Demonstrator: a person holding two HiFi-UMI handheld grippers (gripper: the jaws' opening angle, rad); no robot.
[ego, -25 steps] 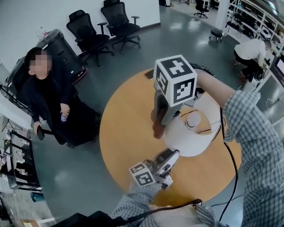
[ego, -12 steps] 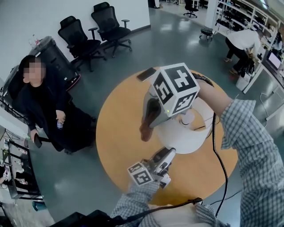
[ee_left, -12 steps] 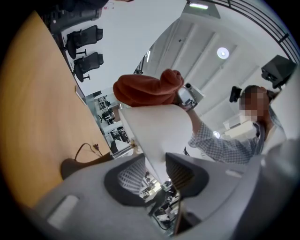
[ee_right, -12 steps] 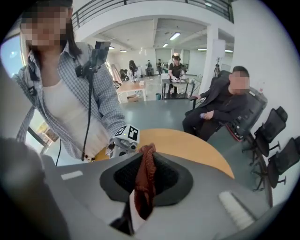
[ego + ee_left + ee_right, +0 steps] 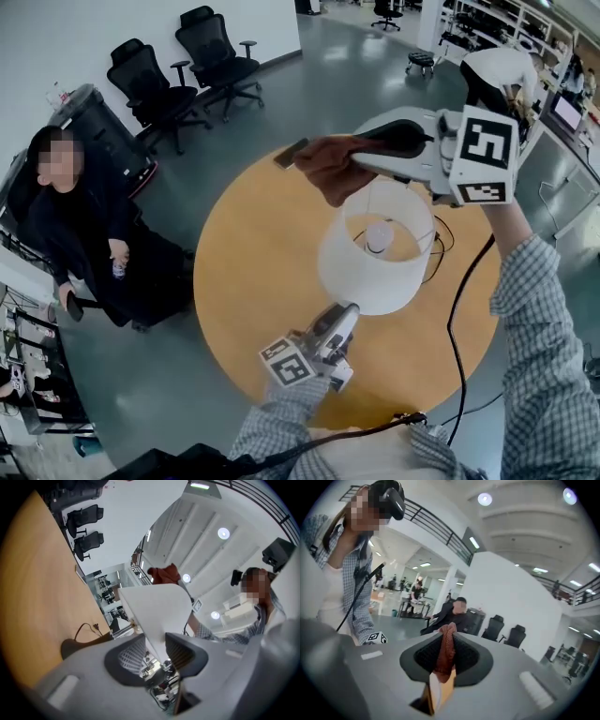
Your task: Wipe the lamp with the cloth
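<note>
Brown cloth (image 5: 328, 169) clamped in right gripper (image 5: 446, 657) — above lamp (image 5: 370, 262), left gripper (image 5: 155, 651) pinching its shade

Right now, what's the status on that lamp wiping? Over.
Right gripper shut on cloth, at lampshade top rim. Left gripper clamps lampshade's lower rim. Nothing in the way.

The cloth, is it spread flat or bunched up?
Bunched up: the cloth hangs crumpled from the right gripper, whose jaws pinch a narrow fold of it.

My round wooden table (image 5: 246, 281) stands on grey floor (image 5: 356, 84); beyond it, two black office chairs (image 5: 214, 42) line a white wall (image 5: 56, 37).
</note>
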